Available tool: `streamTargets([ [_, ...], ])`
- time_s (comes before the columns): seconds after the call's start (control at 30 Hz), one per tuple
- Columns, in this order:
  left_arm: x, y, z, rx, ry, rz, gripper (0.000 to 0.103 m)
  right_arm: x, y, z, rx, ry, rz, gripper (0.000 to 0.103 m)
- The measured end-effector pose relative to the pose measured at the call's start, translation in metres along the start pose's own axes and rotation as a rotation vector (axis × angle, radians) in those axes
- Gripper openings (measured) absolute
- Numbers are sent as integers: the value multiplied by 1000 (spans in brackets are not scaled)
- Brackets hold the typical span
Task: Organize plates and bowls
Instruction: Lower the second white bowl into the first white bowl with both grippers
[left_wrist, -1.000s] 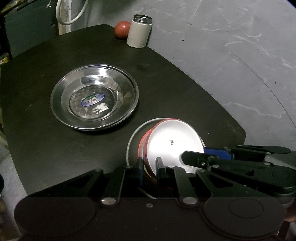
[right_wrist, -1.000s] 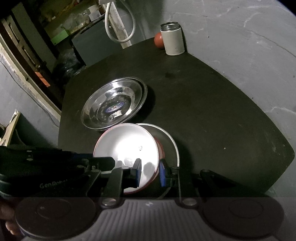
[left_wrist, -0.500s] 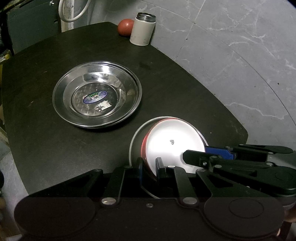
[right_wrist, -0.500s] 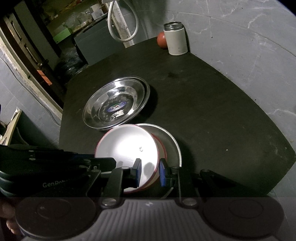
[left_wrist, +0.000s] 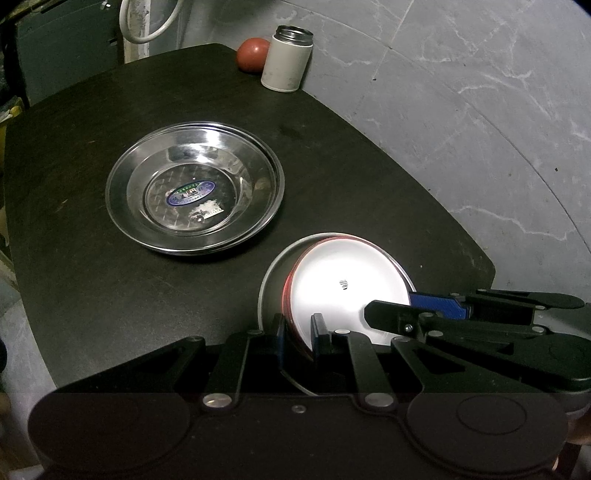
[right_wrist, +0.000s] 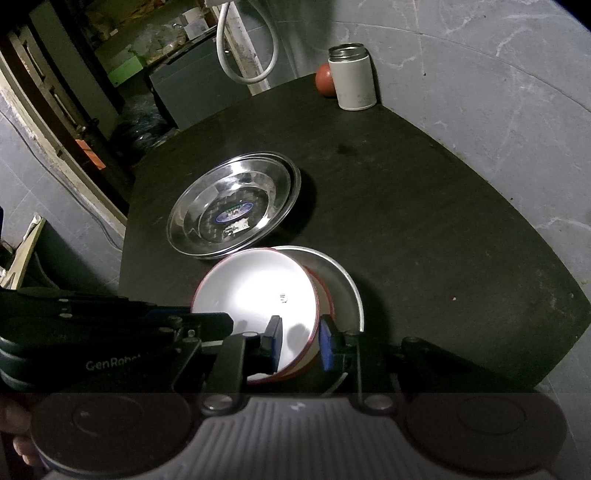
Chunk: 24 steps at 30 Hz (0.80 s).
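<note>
A red-rimmed white bowl (left_wrist: 343, 284) is seen at the near edge of a dark table (left_wrist: 74, 266), tilted and nested against a shallow steel plate (right_wrist: 341, 284) that lies beneath and beside it. The bowl's rim is straddled by both grippers. The left gripper (left_wrist: 297, 332) is placed at the near-left part of the rim, with 1 blue-padded finger outside the red wall and the other inside on the white surface; the jaws are drawn in narrowly on the rim, and contact appears to be made. The right gripper (right_wrist: 299, 345) is set on the opposite near side of the same bowl, 1 pad inside on the white and 1 outside against the red wall, the jaws likewise closed on the rim. In each wrist view the other gripper is seen reaching in from the side, low over the bowl.

Farther back on the table, a stack of steel plates (left_wrist: 194, 192) is seen, with an oval blue label in the centre of the top plate. This stack is near the bowl but apart from it in the left view; in the right view its near edge is overlapped by the bowl's rim.

At the far corner of the table, a white canister (left_wrist: 286, 59) with a metal top is stood upright, and a red round fruit (left_wrist: 251, 53) is tucked just beside it.
</note>
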<state>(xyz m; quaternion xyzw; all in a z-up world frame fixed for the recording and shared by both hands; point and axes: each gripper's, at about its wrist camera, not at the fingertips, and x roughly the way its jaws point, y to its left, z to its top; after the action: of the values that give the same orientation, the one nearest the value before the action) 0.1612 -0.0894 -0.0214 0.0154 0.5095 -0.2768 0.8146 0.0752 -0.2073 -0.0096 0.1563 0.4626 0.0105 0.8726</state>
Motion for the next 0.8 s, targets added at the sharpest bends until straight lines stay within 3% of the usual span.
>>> streamTargets([
  [0.17,0,0,0,0,0,-1,16,0,0,0,-3,-1,-2,27],
  [0.23,0,0,0,0,0,1,16,0,0,0,-5,-1,-10,33],
  [0.8,0,0,-1,2,0,2,16,-1,-3,-1,-6,0,-1,33],
])
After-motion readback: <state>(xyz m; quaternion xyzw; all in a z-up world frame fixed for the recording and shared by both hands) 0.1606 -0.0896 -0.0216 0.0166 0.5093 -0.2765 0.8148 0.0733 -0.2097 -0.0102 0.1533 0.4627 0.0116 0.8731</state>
